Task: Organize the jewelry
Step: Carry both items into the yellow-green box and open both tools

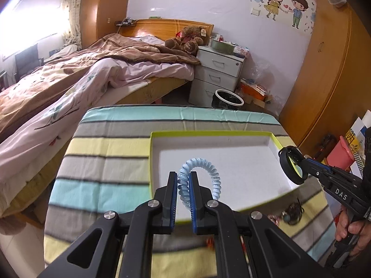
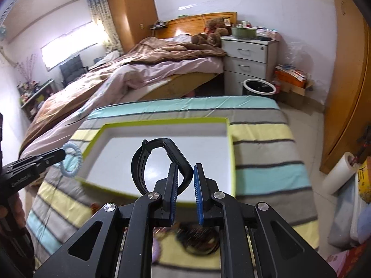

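Pale blue, coiled like a telephone cord, a plastic spiral hair tie (image 1: 201, 180) was clamped between the pads of my left gripper (image 1: 183, 191). Its loop arched up and over toward two o'clock from the jaws, above the white floor of a shallow rectangular cardboard tray with a lime-green rim (image 1: 208, 134).

My right gripper (image 2: 185, 183) was closed on a black rubber watch band (image 2: 148, 162). The strap curled out toward eleven o'clock from the jaws, its row of holes visible, over the same tray. In the left wrist view this gripper sat at three o'clock, the band held out over the tray's right edge. A hand (image 1: 352, 229) wrapped its handle.

Both items were held clear of the tray floor, not lying on it.

The tray lay on a table draped in a striped cloth of aqua, grey and pale yellow (image 1: 104, 157). A blurred heap of other small pieces (image 2: 197, 236) sat on the cloth at six o'clock beneath my right jaws, too soft to identify.
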`<act>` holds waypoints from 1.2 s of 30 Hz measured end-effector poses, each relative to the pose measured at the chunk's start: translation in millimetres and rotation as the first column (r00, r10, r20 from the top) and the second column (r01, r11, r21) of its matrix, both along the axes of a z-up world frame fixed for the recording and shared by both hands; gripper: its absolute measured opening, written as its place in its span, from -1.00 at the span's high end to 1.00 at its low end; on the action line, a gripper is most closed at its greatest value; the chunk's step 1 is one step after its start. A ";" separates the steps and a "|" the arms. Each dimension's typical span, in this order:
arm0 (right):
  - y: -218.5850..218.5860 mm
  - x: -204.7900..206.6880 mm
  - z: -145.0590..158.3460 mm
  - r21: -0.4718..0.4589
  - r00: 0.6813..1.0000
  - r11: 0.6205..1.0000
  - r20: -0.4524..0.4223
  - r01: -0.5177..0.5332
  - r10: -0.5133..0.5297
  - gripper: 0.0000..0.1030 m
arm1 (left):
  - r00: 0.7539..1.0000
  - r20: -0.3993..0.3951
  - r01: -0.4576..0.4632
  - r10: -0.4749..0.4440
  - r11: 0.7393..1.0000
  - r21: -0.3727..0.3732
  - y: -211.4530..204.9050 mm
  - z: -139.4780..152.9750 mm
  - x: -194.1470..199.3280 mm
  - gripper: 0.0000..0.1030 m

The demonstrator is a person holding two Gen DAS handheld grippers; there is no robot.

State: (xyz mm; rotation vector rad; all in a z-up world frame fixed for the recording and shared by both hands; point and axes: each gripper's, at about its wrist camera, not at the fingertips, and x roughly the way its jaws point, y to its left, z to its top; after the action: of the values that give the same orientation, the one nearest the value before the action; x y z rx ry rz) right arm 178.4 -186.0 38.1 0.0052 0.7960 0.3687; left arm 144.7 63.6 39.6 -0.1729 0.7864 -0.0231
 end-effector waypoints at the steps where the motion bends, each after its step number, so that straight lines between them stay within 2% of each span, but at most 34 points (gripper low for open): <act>1: -0.2 6.8 -1.0 -0.010 1.000 1.000 -0.003 0.004 -0.004 0.73 | 1.000 -0.008 -0.001 0.000 1.000 -0.004 0.7 -2.8 7.3 0.81; 8: 6.6 48.2 -18.7 -0.079 0.999 0.997 -0.032 0.019 -0.022 0.73 | 0.998 -0.062 -0.004 0.003 1.000 -0.020 5.0 -27.4 54.7 0.81; 14: 14.5 69.8 -34.9 -0.139 0.998 0.990 -0.051 0.016 -0.023 0.73 | 0.995 -0.096 -0.005 0.003 1.000 -0.021 5.4 -45.7 76.2 0.81; 23: 19.5 79.4 -46.4 -0.194 0.998 0.981 -0.057 -0.002 -0.010 0.73 | 0.991 -0.135 0.003 -0.003 1.000 -0.002 1.2 -60.8 89.6 0.81; 36: 26.6 82.6 -51.2 -0.242 0.999 0.970 -0.049 -0.005 -0.007 0.72 | 0.985 -0.172 -0.005 0.000 1.000 -0.028 5.2 -71.1 94.2 0.81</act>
State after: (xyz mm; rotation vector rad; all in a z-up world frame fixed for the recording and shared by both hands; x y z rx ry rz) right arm 260.9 -159.4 -13.1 -0.2146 0.8861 0.2694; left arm 238.9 68.8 -31.4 -0.2047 0.9585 -0.0169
